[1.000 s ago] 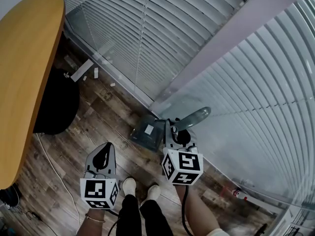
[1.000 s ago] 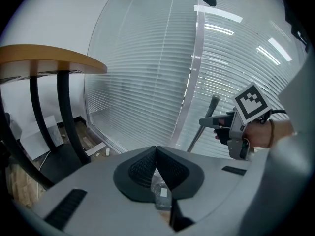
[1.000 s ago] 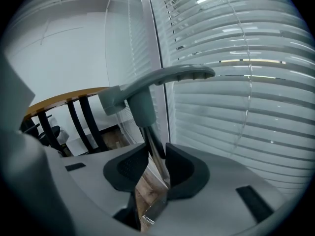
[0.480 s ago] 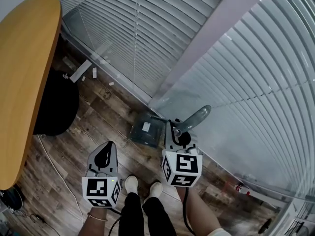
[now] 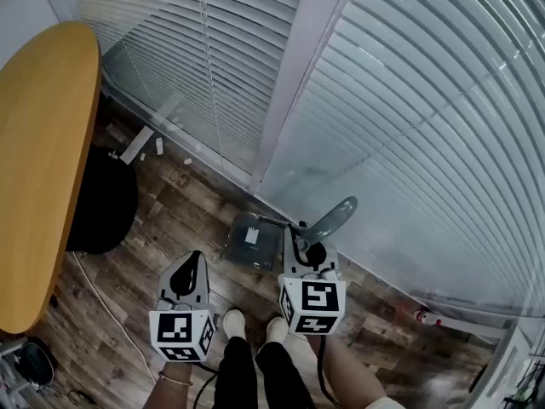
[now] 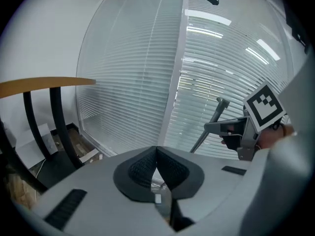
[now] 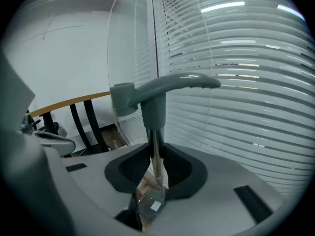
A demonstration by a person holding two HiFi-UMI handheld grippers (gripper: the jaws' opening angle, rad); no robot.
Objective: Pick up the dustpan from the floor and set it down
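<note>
A grey-green dustpan hangs on a long pole: its pan point(image 5: 253, 239) is low over the wood floor by the window, and its bent handle point(image 5: 334, 217) points up to the right. My right gripper point(image 5: 303, 244) is shut on the pole just below the handle. In the right gripper view the pole point(image 7: 156, 149) runs between the pads, with the handle point(image 7: 165, 86) above and the pan point(image 7: 151, 204) below. My left gripper point(image 5: 189, 273) hovers to the left of the pan, shut on nothing; its pads point(image 6: 147, 167) meet at the tip. The left gripper view shows the right gripper point(image 6: 235, 132) and the pole point(image 6: 212, 117).
A round wooden table point(image 5: 38, 169) with a black base point(image 5: 102, 201) stands at the left. Window blinds point(image 5: 409, 135) close off the far side and the right. White scraps point(image 5: 140, 141) and a cable point(image 5: 98, 292) lie on the floor. The person's shoes point(image 5: 226, 322) are just behind the grippers.
Both grippers have risen a little, and the right one has carried the dustpan along with it. The window and floor sit differently in the head view.
</note>
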